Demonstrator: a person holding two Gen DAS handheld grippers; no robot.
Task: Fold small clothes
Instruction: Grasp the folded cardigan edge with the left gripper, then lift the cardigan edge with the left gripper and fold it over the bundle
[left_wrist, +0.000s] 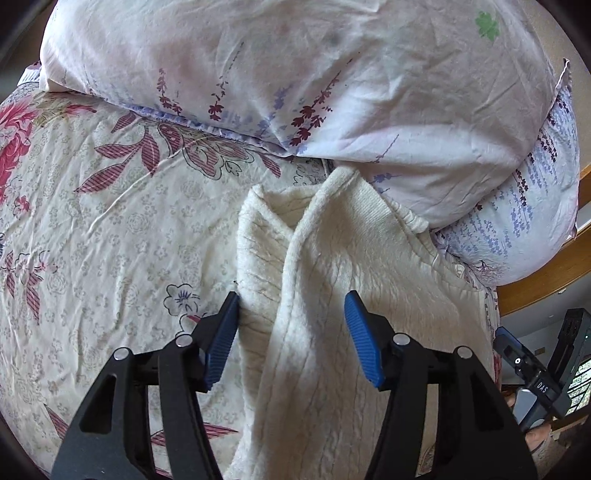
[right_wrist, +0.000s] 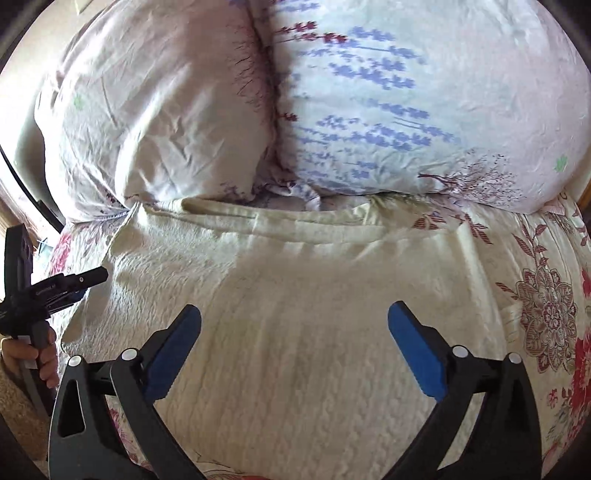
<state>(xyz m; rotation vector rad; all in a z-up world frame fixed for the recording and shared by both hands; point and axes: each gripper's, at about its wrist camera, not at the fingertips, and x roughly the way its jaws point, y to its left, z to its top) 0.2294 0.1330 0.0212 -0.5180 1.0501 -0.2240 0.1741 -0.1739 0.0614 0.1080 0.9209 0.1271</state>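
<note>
So there's a cream cable-knit sweater (right_wrist: 303, 332) lying on the bed, on top of a floral bedsheet (left_wrist: 92, 221) with pink and red flowers. Its far edge is tucked right up against two pillows (right_wrist: 388, 110) printed with lavender sprigs. On the left side the knit is bunched into a raised fold (left_wrist: 295, 258) – not flat at all there. The left gripper (left_wrist: 291, 332) hangs over that fold with its blue pads spread wide, one pad brushing the edge of the knit, nothing pinched. The right gripper (right_wrist: 295, 343) is spread open too, hovering above the flatter middle of the sweater – holding nothing.
</note>
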